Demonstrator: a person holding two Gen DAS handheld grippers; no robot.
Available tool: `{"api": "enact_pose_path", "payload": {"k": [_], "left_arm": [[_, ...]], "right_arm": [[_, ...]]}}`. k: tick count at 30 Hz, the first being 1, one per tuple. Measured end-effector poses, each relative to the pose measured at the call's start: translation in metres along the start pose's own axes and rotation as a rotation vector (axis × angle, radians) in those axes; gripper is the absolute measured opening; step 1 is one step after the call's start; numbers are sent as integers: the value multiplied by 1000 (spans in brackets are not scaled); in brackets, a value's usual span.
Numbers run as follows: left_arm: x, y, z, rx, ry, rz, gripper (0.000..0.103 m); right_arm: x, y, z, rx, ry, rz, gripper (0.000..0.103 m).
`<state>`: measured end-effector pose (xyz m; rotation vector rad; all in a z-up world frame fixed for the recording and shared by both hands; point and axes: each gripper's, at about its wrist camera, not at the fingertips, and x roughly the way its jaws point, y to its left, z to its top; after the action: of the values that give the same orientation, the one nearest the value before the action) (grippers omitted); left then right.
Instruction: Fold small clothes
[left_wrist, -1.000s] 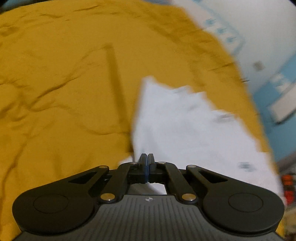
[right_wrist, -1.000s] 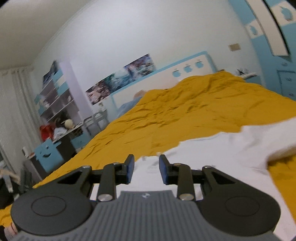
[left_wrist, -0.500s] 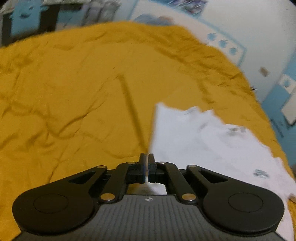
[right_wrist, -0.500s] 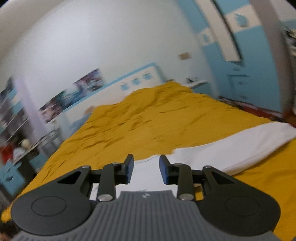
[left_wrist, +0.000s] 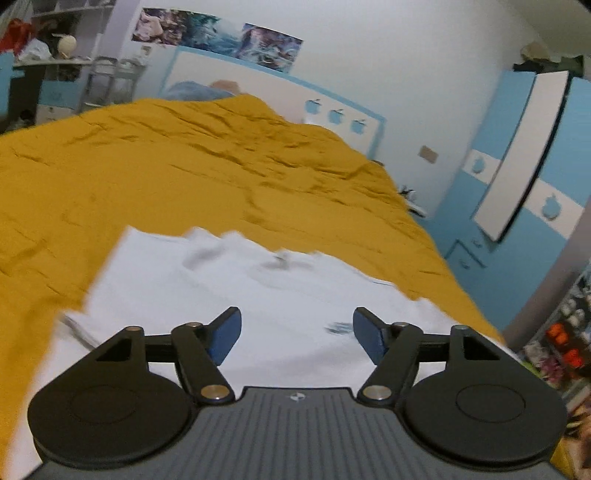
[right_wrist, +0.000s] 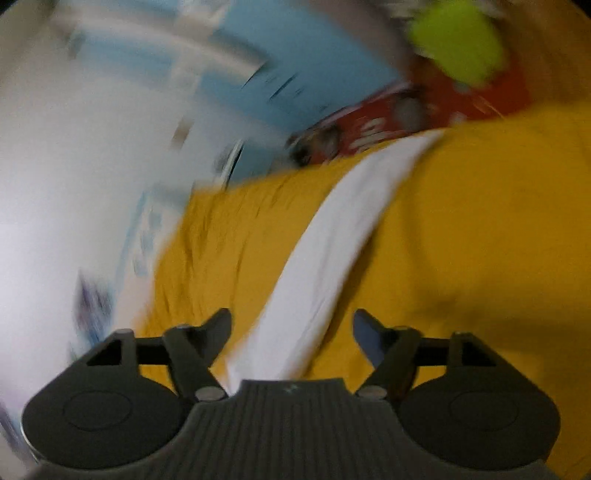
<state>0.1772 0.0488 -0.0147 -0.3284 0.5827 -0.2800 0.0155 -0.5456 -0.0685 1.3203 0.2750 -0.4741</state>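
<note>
A white garment (left_wrist: 236, 288) with small dark prints lies folded on the mustard bedspread (left_wrist: 184, 166). My left gripper (left_wrist: 297, 334) hovers over its near part, jaws opening wide, nothing pinched between the blue pads. In the blurred, rolled right wrist view a long white strip of the garment (right_wrist: 332, 251) runs away across the yellow bedspread (right_wrist: 480, 240). My right gripper (right_wrist: 291, 332) is above the strip's near end, jaws opening, and the cloth passes under the gap without the pads pressing on it.
A headboard with blue apples (left_wrist: 332, 114), posters and a pillow stand at the far end of the bed. A blue and white wardrobe (left_wrist: 524, 177) is on the right, shelves and a desk (left_wrist: 44, 74) on the left. Red and lime-green things (right_wrist: 443, 85) lie beyond the bed's edge.
Both grippers went from shut or narrow to wide. The left let go of the white cloth and lifted back, showing the room. The right swung sideways and rolled, so its view is tilted and blurred.
</note>
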Motion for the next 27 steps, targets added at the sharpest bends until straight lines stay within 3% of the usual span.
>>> {"api": "enact_pose_path", "payload": {"k": [5,8,10,13,19,22,24,27], "left_arm": [[7,-39,-25,15,74,-80,81],[12,-59,-35,43,111,-88,81],[19,-70,-39,60,122,-97,81],[30,-91,-47,59,136,-87,81],[45,-120,-47,9,222,-99,79],[43,-128,-50,37,206,-90,79],[43,-127,-51,31,201,-40,79],[46,-127,-51,20,191,34,78]], "right_arm": [[4,-73,41,286,-82,61,66],[25,-89,73,306,-72,120,57],[37,-94,86,288,-84,117,49],[53,-108,93,367,-104,117,43],[103,-94,109,256,-61,34,35],[112,-96,107,233,-86,-4,21],[117,-96,106,203,-98,-29,12],[119,-92,104,181,-116,-26,9]]}}
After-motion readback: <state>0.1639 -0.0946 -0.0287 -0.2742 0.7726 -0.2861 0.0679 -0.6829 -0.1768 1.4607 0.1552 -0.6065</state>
